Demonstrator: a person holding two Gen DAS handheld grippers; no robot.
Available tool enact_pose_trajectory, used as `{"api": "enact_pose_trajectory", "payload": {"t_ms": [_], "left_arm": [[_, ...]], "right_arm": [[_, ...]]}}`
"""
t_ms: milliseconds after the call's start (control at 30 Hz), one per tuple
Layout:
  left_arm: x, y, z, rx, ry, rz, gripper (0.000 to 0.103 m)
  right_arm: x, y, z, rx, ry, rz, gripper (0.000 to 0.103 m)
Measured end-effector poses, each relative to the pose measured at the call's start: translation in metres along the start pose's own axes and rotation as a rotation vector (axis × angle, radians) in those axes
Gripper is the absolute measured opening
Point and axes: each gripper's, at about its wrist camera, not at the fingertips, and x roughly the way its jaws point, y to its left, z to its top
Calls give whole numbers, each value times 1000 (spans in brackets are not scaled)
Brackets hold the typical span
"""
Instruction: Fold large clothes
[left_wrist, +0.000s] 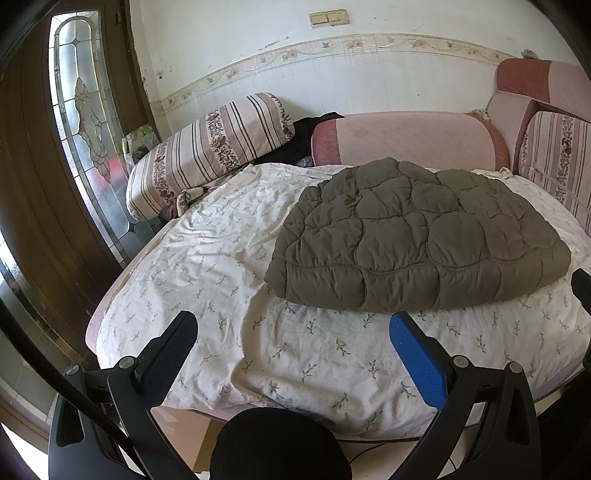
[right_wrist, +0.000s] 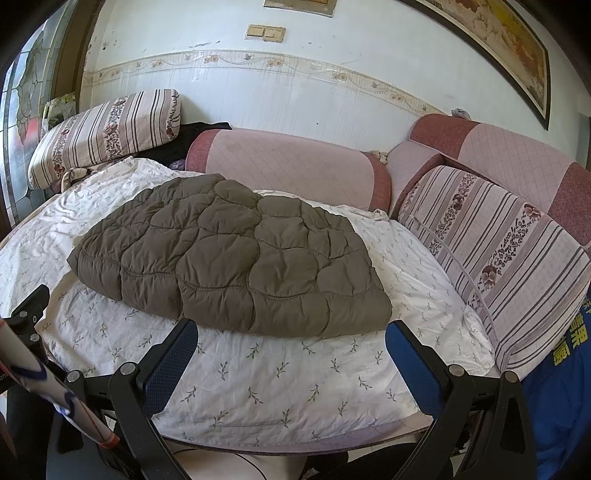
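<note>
Left wrist view: we are hovering both grippers spread wide and empty.
Jacket (left_wrist: 417, 236) is lying folded on the sheet (left_wrist: 221, 266); left gripper (left_wrist: 293, 332), right gripper (right_wrist: 291, 338) apart from it.

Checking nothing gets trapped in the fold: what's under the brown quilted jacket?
The jacket lies on a white leaf-print sheet, which shows all around it. Anything directly beneath the jacket is covered and cannot be seen.
</note>
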Motion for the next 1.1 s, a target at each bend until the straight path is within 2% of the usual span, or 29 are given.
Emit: {"api": "enact_pose_trajectory", "payload": {"t_ms": [1100], "left_arm": [[-1, 4, 0, 6, 3, -9, 103]], "right_arm": [[0, 1, 1, -5, 3, 1, 103]]}}
